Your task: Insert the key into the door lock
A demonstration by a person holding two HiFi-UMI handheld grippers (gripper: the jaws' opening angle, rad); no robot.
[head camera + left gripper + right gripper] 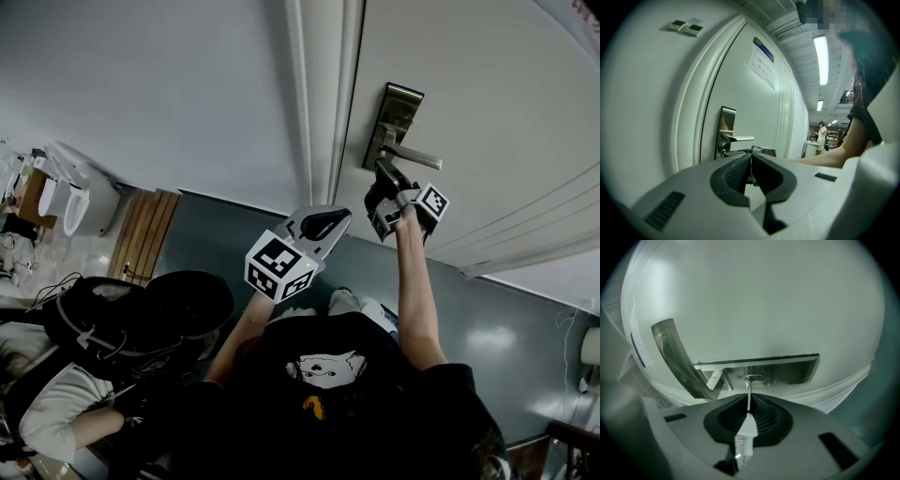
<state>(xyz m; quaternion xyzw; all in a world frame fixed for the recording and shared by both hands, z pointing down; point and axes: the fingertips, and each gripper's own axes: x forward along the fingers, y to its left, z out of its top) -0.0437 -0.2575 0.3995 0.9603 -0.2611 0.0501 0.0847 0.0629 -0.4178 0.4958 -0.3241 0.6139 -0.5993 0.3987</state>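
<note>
- Head view. Dark cloth of the person's top point(356, 394) fills the near foreground. Two bare forearms point(417, 281) rise from it toward the smooth pale door point(487, 103).
- The left tool point(325, 223) is a light grey moulded shell with a black-and-white marker cube at its rear. It is held clear of the door, beside the ribbed white door frame point(323, 94).
- The right tool point(382, 176), darker and with its own cube, sits just under the lever handle point(414, 157), its tip at the brushed-metal lock plate point(398, 112).
- A glossy blue-grey floor point(469, 319) lies below, and a rounded black backpack point(141, 314) is at the left.
- Left gripper view. The ribbed black rubber pads of the left tool point(751, 158) are pressed flat together, clenched on nothing.
- Beyond them stands the upright rectangular lock plate point(726, 123) with its flat, blade-like lever handle point(740, 138).
- The right tool point(764, 150) is at the plate just below the lever, with a forearm point(825, 159) behind it.
- A paper notice point(762, 68) is fixed to the matte door point(745, 93).
- Right gripper view. The right tool point(749, 401) grasps the key point(747, 423). The key's white wedge-shaped head is clamped between ridged black pads, and its thin metal shaft projects forward.
- The shaft tip meets the oval keyhole point(753, 378) in the brushed lock plate point(787, 369); how far it has entered cannot be told.
- The lever handle point(675, 357) shows as a curved metal band at the left.
</note>
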